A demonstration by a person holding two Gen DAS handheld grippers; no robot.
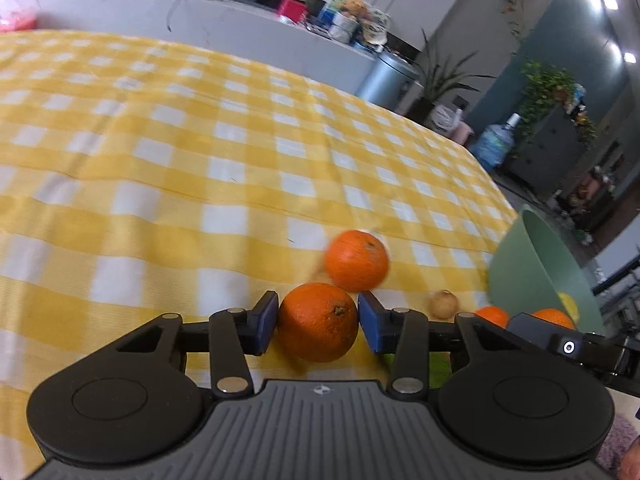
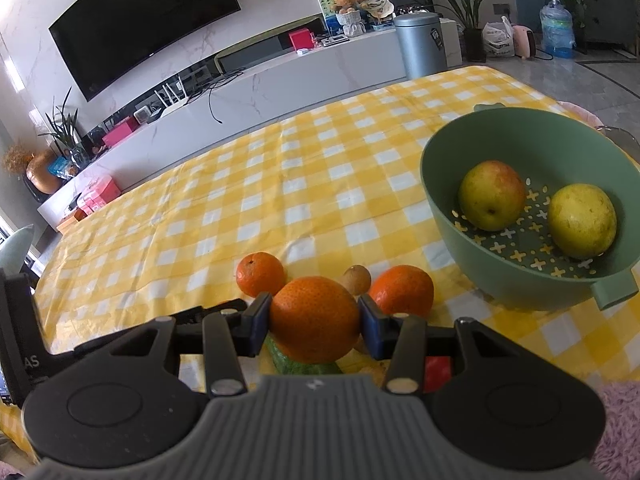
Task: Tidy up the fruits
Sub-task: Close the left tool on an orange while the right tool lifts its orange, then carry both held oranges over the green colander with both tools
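In the left wrist view my left gripper (image 1: 318,322) is shut on an orange (image 1: 318,322), held low over the yellow checked tablecloth (image 1: 200,160). Another orange (image 1: 356,261) lies just beyond it, a small brown fruit (image 1: 443,304) to its right. In the right wrist view my right gripper (image 2: 314,320) is shut on an orange (image 2: 314,320). Two more oranges (image 2: 260,274) (image 2: 402,290) and a small brown fruit (image 2: 357,279) lie behind it. The green colander bowl (image 2: 448,200) at the right holds two yellow-green fruits (image 2: 491,196) (image 2: 582,226).
The bowl's rim (image 1: 532,256) shows at the right edge of the left wrist view, with the right gripper's body (image 1: 560,340) beside it. A green item (image 2: 304,366) and a red item (image 2: 437,372) lie under my right gripper. The table edge runs far right, floor beyond.
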